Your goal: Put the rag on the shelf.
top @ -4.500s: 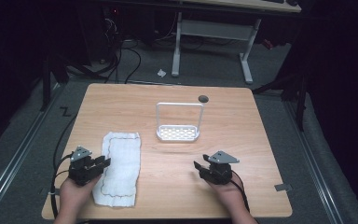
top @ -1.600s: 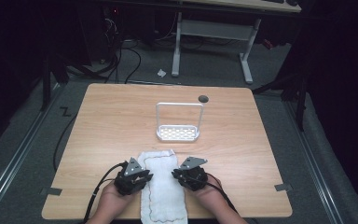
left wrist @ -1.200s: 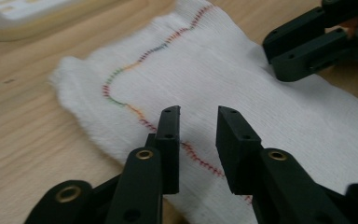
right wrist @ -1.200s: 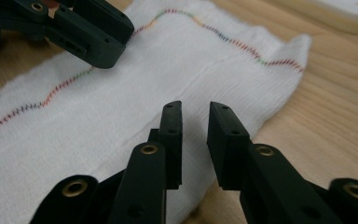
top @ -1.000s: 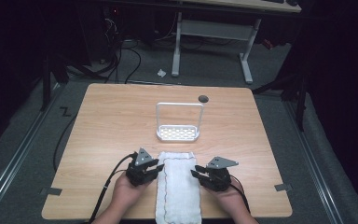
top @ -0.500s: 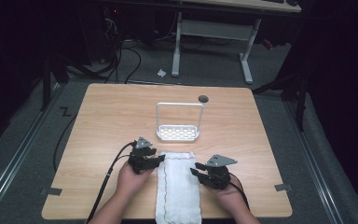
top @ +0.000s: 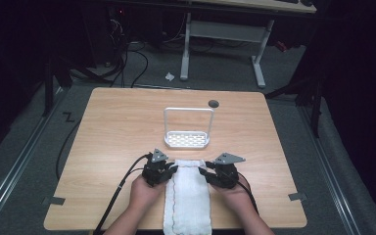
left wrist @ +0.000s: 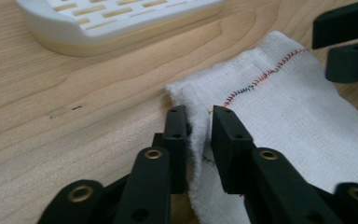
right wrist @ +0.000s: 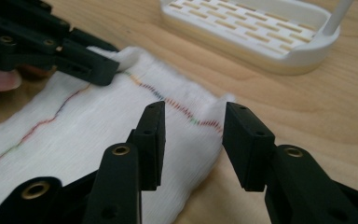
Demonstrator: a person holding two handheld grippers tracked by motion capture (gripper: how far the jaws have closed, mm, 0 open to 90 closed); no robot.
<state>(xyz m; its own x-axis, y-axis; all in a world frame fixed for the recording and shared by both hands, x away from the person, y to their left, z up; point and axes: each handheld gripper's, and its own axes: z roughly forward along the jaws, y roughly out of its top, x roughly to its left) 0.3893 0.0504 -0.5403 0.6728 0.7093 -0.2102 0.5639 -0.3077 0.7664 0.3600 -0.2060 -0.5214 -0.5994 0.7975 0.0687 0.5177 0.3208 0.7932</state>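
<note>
From the high view I see the white cloth [top: 188,196] lying as a long folded strip at the near middle of the wooden table [top: 117,127], its near end hanging over the table edge. My left gripper [top: 169,169] sits at the strip's far left corner and my right gripper [top: 204,172] at its far right corner, but from up here I cannot tell how the jaws stand.

The left gripper view settles it for that side: the left gripper [left wrist: 199,122] has its 2 jaws nearly together with the raised left edge of the cloth [left wrist: 279,107] pinched between them. A line of multicoloured stitching runs near the cloth's far hem. The right gripper view shows the right gripper [right wrist: 193,125] with its jaws apart, straddling the cloth's [right wrist: 98,135] right corner; I cannot tell whether either pad touches the fabric.

Just beyond the cloth stands a white slotted tray [top: 187,139] with a tall wire hoop handle. A small dark disc [top: 213,104] lies near the table's far edge. Around the table the room is dim, with grey carpet, trailing cables [top: 127,54] and a desk frame [top: 225,36] behind.
</note>
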